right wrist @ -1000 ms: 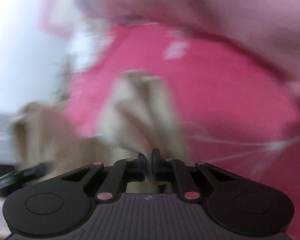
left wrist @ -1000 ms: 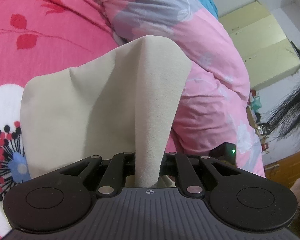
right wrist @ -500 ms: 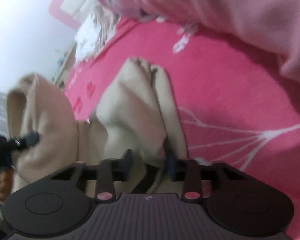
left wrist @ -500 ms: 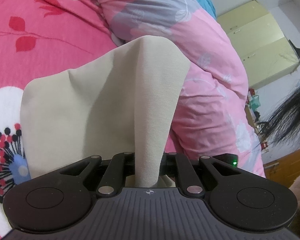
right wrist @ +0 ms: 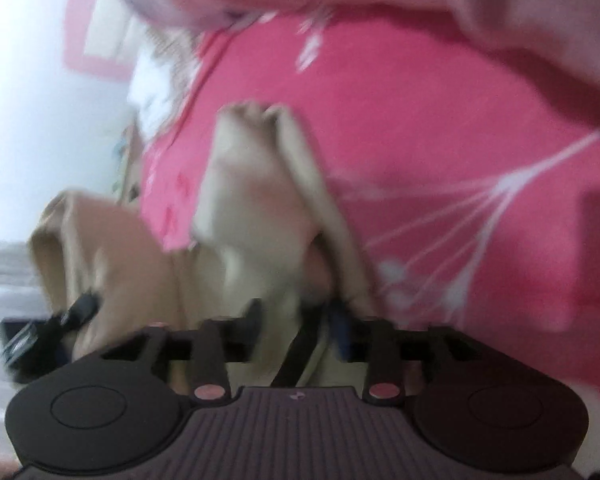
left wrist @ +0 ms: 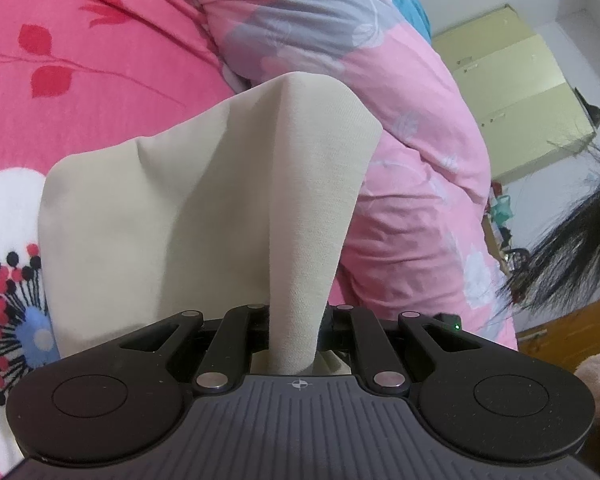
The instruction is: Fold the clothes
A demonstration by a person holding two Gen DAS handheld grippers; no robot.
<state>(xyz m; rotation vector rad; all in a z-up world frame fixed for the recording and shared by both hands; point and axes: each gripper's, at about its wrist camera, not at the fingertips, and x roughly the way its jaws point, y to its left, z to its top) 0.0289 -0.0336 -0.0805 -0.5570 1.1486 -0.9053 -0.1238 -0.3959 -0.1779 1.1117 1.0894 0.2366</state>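
A beige garment (left wrist: 204, 208) hangs in a ridge of cloth over the pink flowered bedsheet (left wrist: 80, 60). My left gripper (left wrist: 298, 320) is shut on a fold of it, and the cloth rises from between the pads. In the blurred right wrist view the same beige garment (right wrist: 252, 200) lies bunched on the sheet. My right gripper (right wrist: 298, 316) has its jaws opening, with loose cloth between them and the pads apart from it. The left gripper (right wrist: 80, 308) shows at the left of that view, gripping another bunch of the cloth.
A pink flowered quilt (left wrist: 380, 100) is heaped behind the garment. A pale yellow cabinet (left wrist: 512, 92) stands by the wall at the right. A person's dark hair (left wrist: 572, 248) hangs in at the right edge. A pink bedsheet (right wrist: 440, 160) fills the right wrist view.
My right gripper's jaws went from shut to spread apart, letting go of the beige cloth, and the view shifted slightly. The left gripper has kept still with its fold.
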